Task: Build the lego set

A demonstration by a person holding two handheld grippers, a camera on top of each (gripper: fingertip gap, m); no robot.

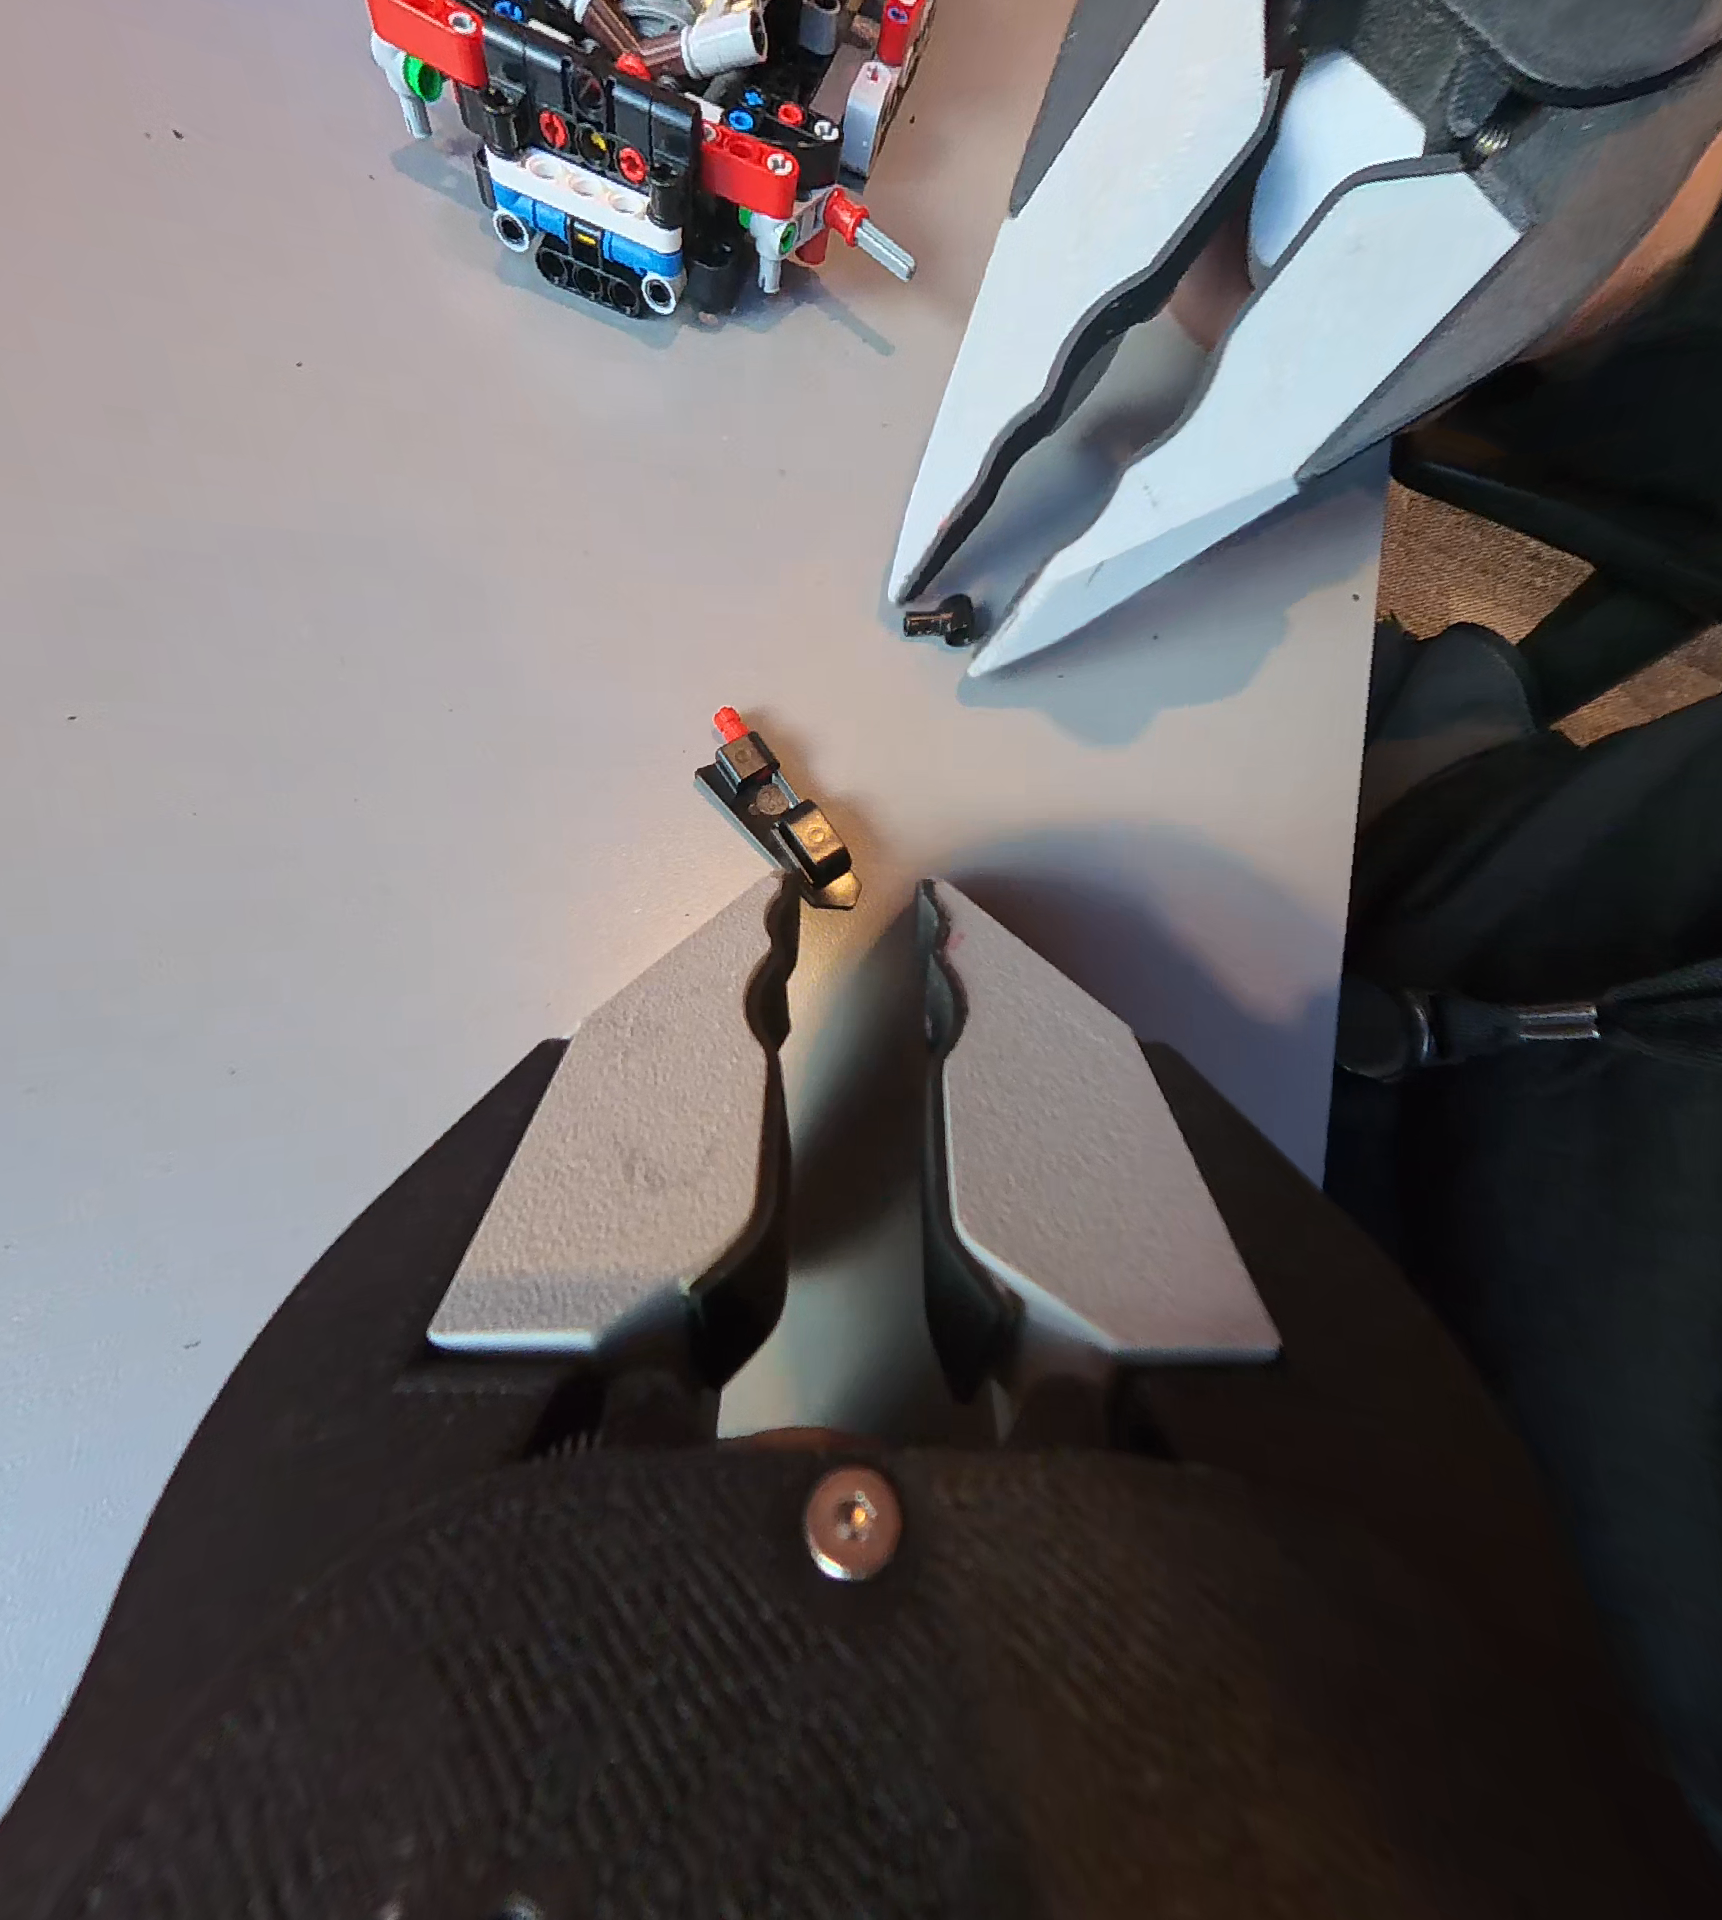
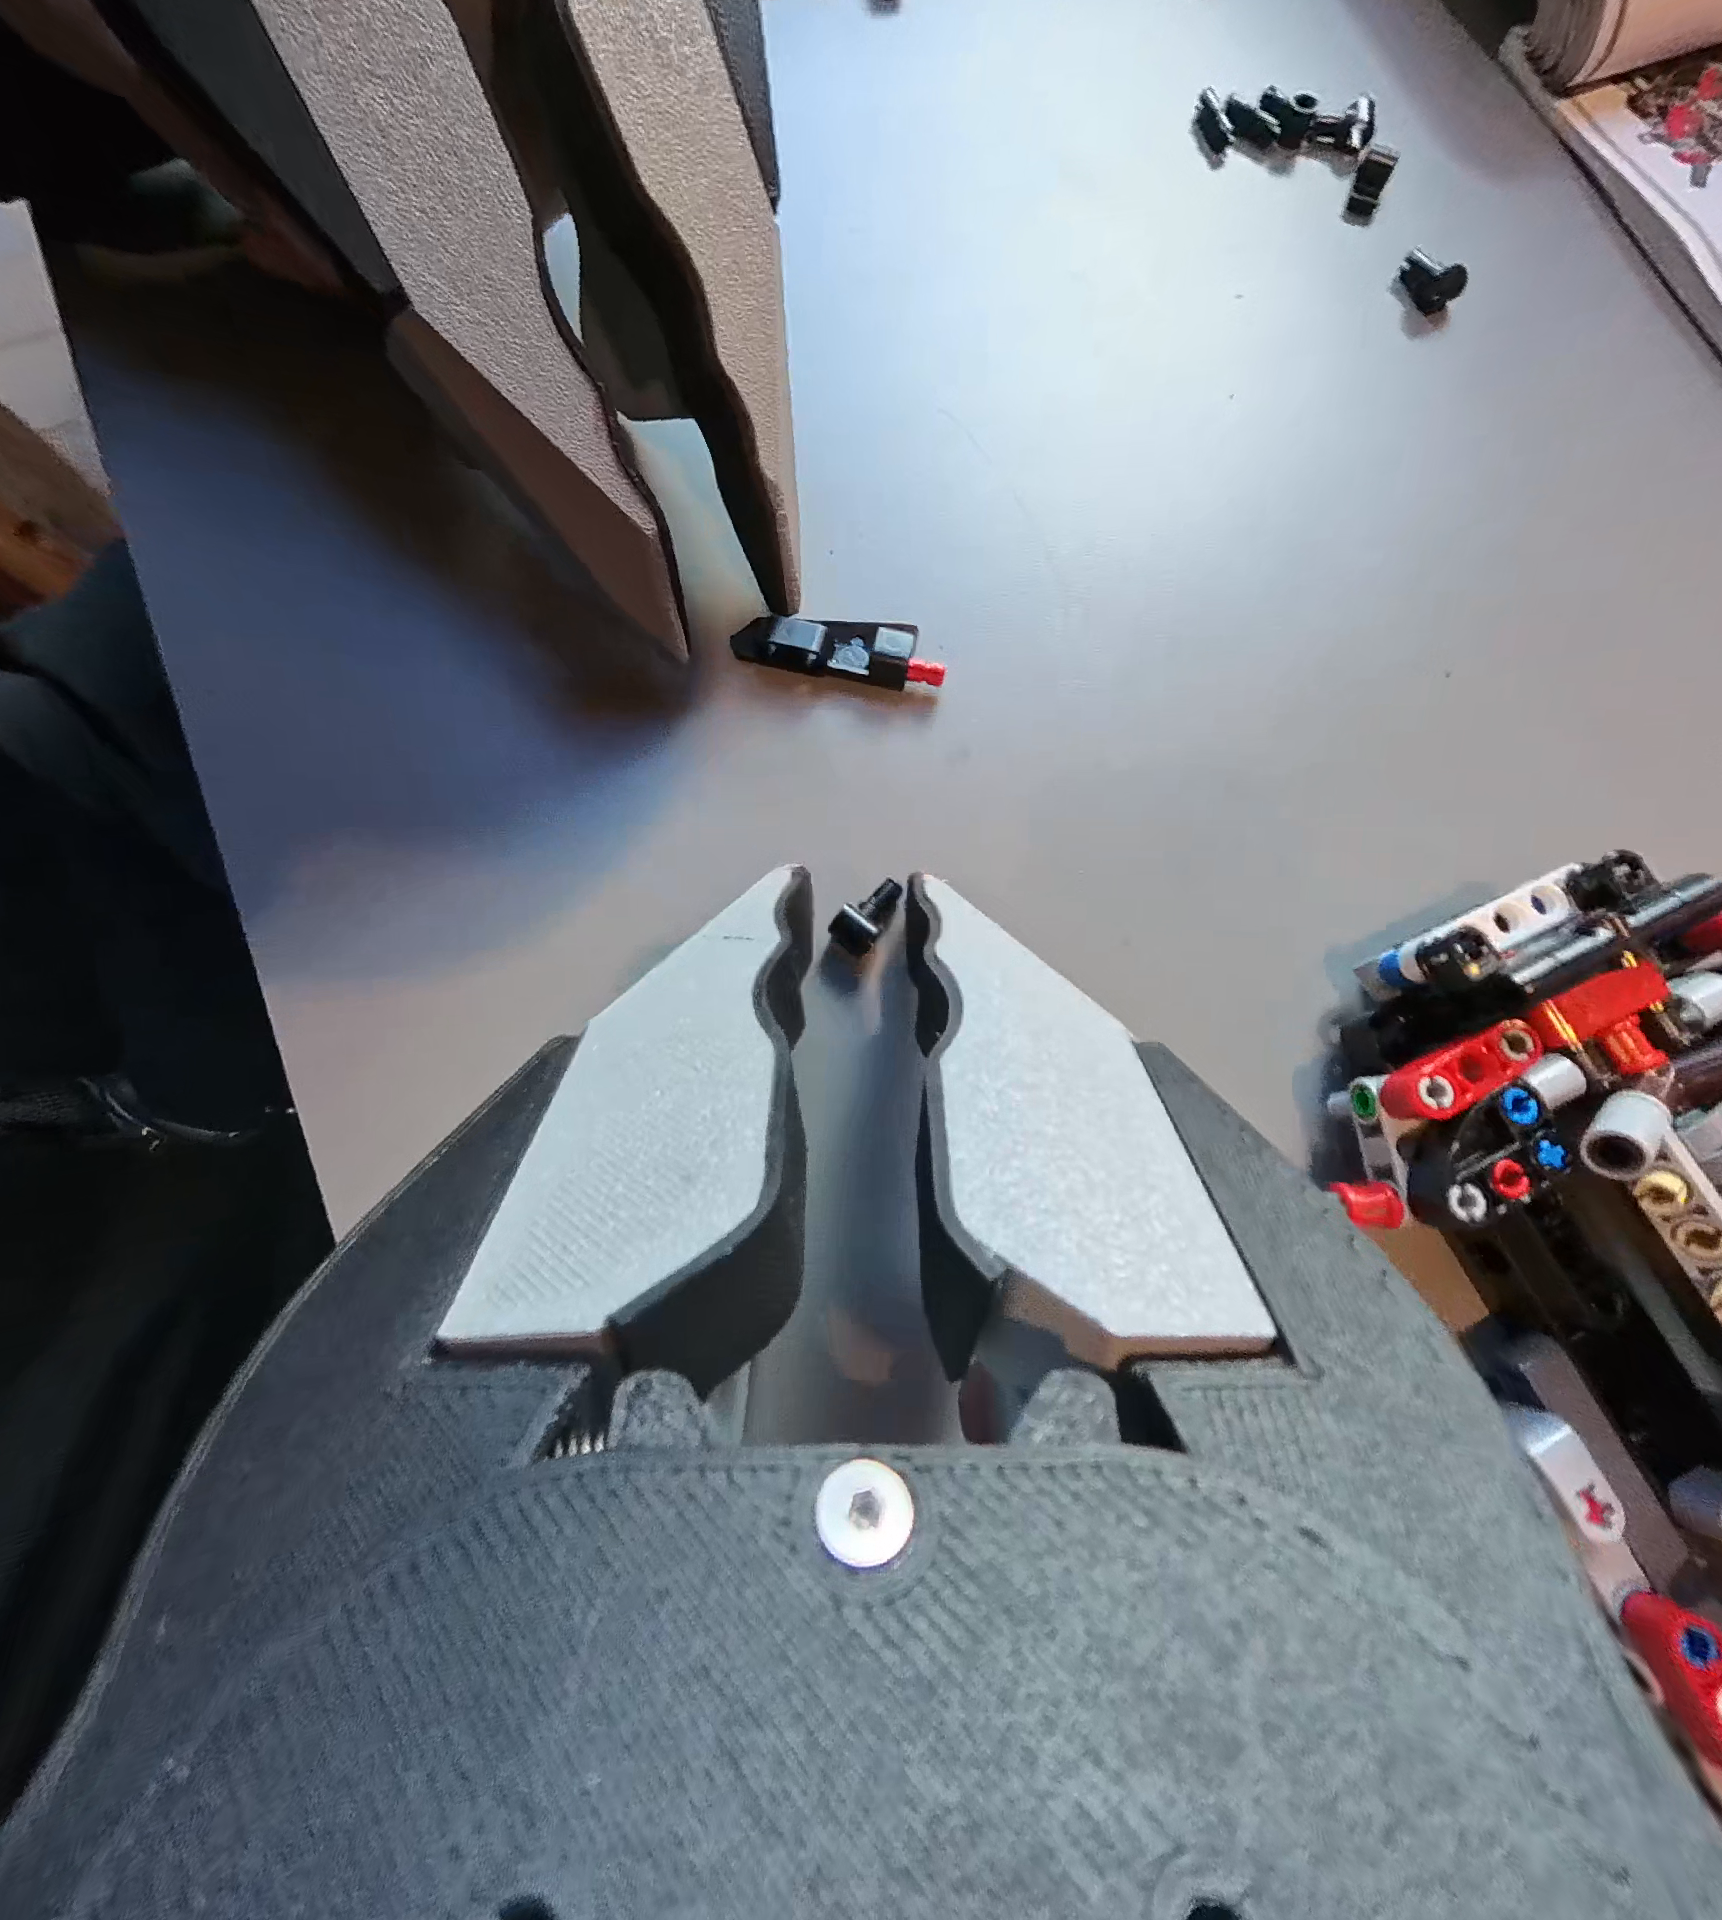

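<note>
A small black sub-assembly with a red pin (image 1: 774,810) lies on the grey table, its pointed end just between the tips of my left gripper (image 1: 855,888), which is open and empty. It also shows in the right wrist view (image 2: 836,655), beside the left gripper (image 2: 732,629). A short black pin (image 2: 862,916) lies on the table between the tips of my right gripper (image 2: 859,878), whose jaws stand narrowly apart around it. The left wrist view shows that pin (image 1: 935,621) and the right gripper (image 1: 940,634) with its tips down on the table. The part-built red, black and white model (image 1: 618,156) stands farther back.
The model (image 2: 1584,1143) is close to the right gripper's right side. Several loose black pieces (image 2: 1293,125) lie at the far side, next to an open instruction booklet (image 2: 1719,187). The table edge (image 1: 1356,831) runs close by, with a person's dark clothing (image 1: 1615,1143) beyond it. Tip to tip, the grippers are about 6 cm apart.
</note>
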